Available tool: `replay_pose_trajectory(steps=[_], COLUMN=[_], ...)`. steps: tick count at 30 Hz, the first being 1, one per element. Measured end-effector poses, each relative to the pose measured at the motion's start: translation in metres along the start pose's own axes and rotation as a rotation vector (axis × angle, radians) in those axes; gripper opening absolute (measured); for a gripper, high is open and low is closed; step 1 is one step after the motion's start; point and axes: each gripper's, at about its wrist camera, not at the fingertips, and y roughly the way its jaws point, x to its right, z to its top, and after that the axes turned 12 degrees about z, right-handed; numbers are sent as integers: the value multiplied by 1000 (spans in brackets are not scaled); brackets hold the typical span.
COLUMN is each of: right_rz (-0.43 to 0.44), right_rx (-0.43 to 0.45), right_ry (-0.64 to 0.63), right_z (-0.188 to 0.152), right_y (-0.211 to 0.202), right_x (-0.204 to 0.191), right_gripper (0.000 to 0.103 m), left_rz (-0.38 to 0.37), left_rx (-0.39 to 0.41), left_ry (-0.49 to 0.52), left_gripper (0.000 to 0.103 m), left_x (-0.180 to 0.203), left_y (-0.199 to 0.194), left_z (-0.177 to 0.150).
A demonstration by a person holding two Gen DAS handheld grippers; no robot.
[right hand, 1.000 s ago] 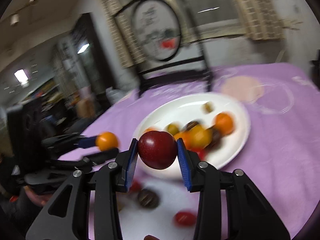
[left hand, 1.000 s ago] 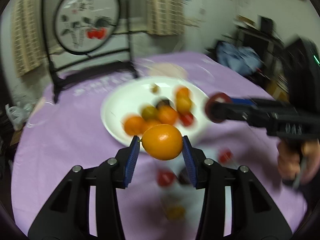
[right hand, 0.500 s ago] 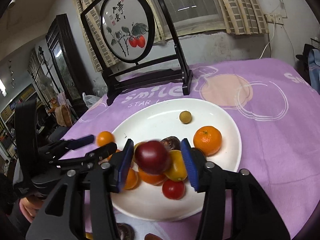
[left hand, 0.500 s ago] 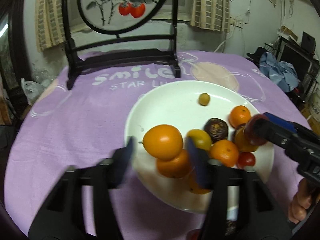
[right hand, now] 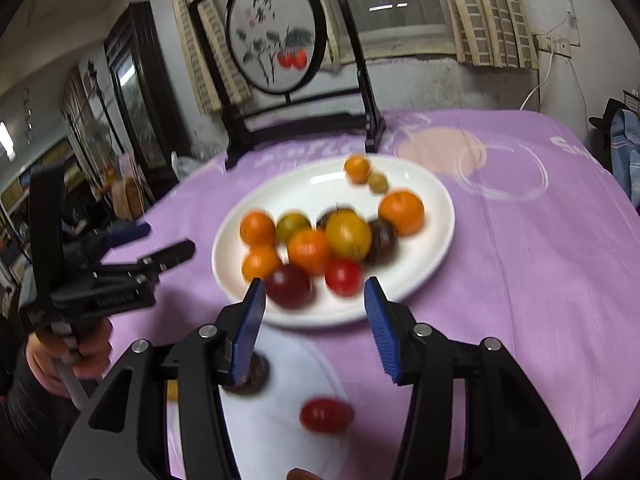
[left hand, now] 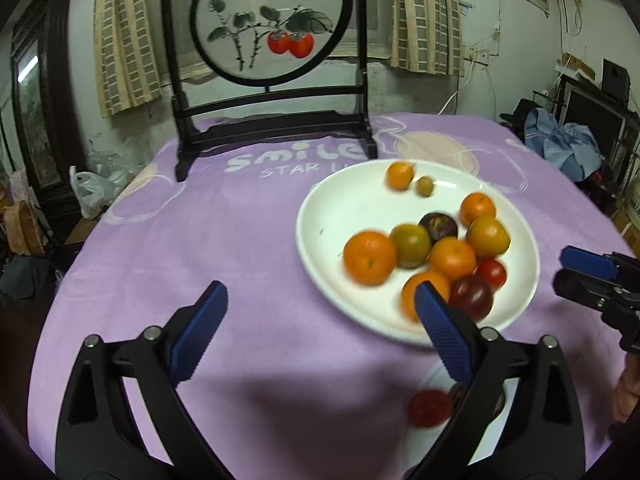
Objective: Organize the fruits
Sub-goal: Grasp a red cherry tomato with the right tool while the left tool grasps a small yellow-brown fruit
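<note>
A white plate on the purple cloth holds several oranges, a red tomato, dark fruits and a dark red plum. A small orange shows blurred at the plate's far side, beside a small green fruit. My left gripper hovers over the plate's near left rim. Its jaws are opening wide and hold nothing. My right gripper hangs at the near rim of the plate, jaws opening and empty. The plum lies just beyond its left fingertip. The left gripper shows at the left.
A red tomato and a dark fruit lie on the cloth under my right gripper. A black-framed round painted screen stands at the table's far side. The right gripper enters the left wrist view from the right.
Both grippers have let go: the orange left the left jaws and the plum left the right jaws, and both fruits now lie on the plate. Both jaws have spread wider.
</note>
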Motion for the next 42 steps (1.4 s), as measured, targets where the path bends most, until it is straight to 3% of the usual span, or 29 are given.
replay_pose_trajectory(steps=[4, 20, 34, 42], right_rz=[-22, -135, -186, -122], right_rx=[-59, -240, -275, -192], right_ry=[-18, -108, -174, -75], right_z=[-16, -51, -57, -47], right_y=[-3, 15, 25, 8], right_x=[-7, -20, -24, -14], right_gripper=[52, 52, 32, 30], left_rz=[51, 11, 23, -9], left_rx=[-18, -116, -93, -88], left_ry=[41, -42, -4, 13], left_gripper=[98, 100, 100, 100], left_x=[-5, -33, -25, -21], left_y=[-2, -3, -6, -12], left_z=[-19, -37, -35, -36])
